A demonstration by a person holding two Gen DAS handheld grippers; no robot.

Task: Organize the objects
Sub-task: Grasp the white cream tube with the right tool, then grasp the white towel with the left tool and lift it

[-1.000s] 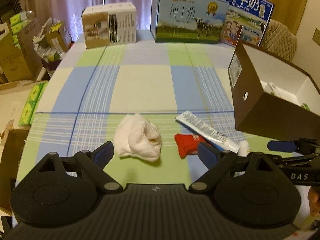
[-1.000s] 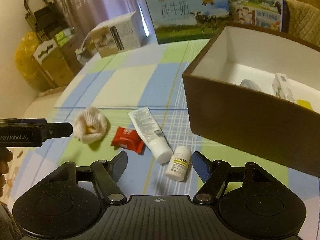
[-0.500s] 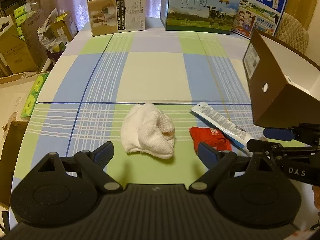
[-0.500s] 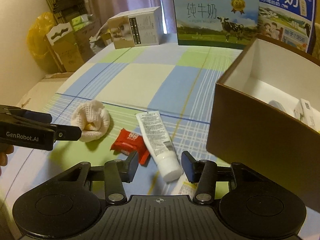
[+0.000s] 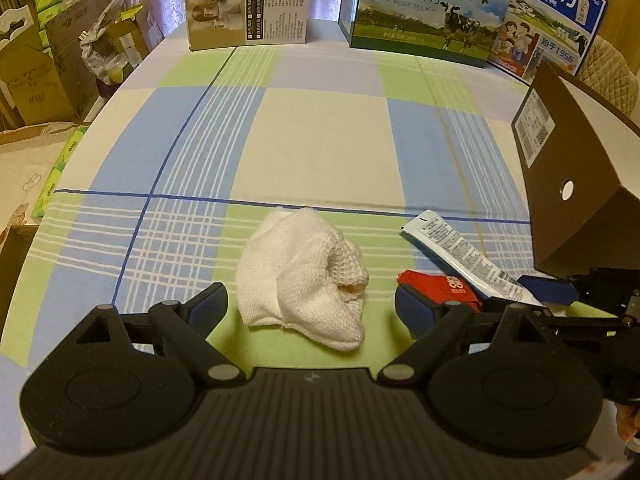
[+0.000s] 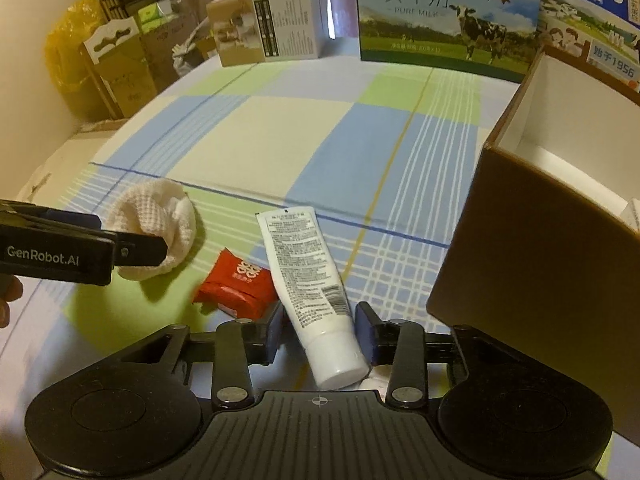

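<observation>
white plastic tube [image 6: 308, 280] lies lengthwise between right gripper [image 6: 322, 330] fingers, partly open, nothing held; left gripper [image 5: 308, 310] wide open.

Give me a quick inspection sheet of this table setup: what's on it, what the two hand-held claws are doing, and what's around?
Surface: checked tablecloth in blue, green and cream, lying flat.
Job's things: white knitted cloth, red packet, white tube, open brown box with a few items inside.
Clutter: tissue carton and two milk cartons along the far edge.
Grippers: left gripper open, fingers either side of the cloth, not touching it; right gripper open, fingers flanking the tube's cap end, gaps visible.
Cables: nothing seen.
Surroundings: cardboard boxes on the floor, curtains behind.
</observation>
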